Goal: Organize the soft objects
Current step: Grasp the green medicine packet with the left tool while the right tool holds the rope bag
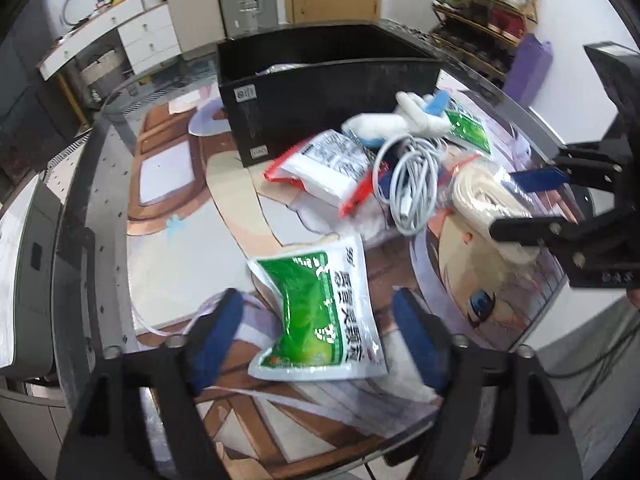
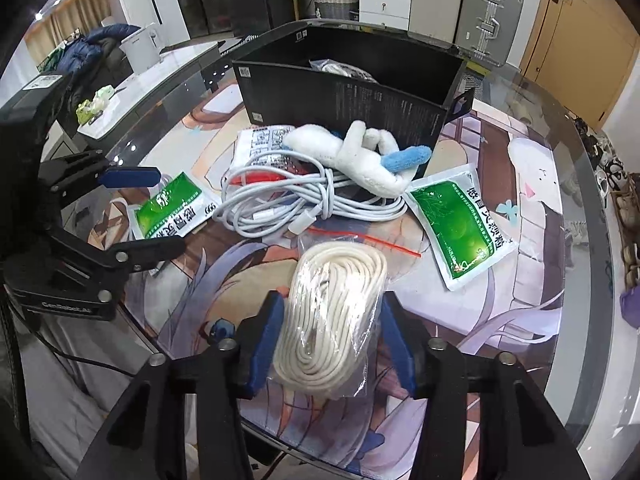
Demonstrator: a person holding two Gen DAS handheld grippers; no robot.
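A: What's the biggest thing on the table [image 2: 560, 184]?

B: The black box [image 2: 384, 92], open-topped, at the far side. Something in clear plastic lies inside; I can't tell what.

A: And loose in front of it?

B: One coiled white cable [image 2: 288, 204], with one white plush toy [image 2: 352, 152] resting on it against the box wall. One bagged cream rope [image 2: 336, 312]. Two green sachets: a near green sachet [image 1: 320, 312] and a far green sachet [image 2: 456, 228]. One white printed packet [image 1: 332, 164] partly under the cable.

A: The grippers?

B: The right gripper [image 2: 328, 340] grips the bagged rope between its pads. The left gripper [image 1: 316, 340] is spread wide around the near sachet, without pinching it.
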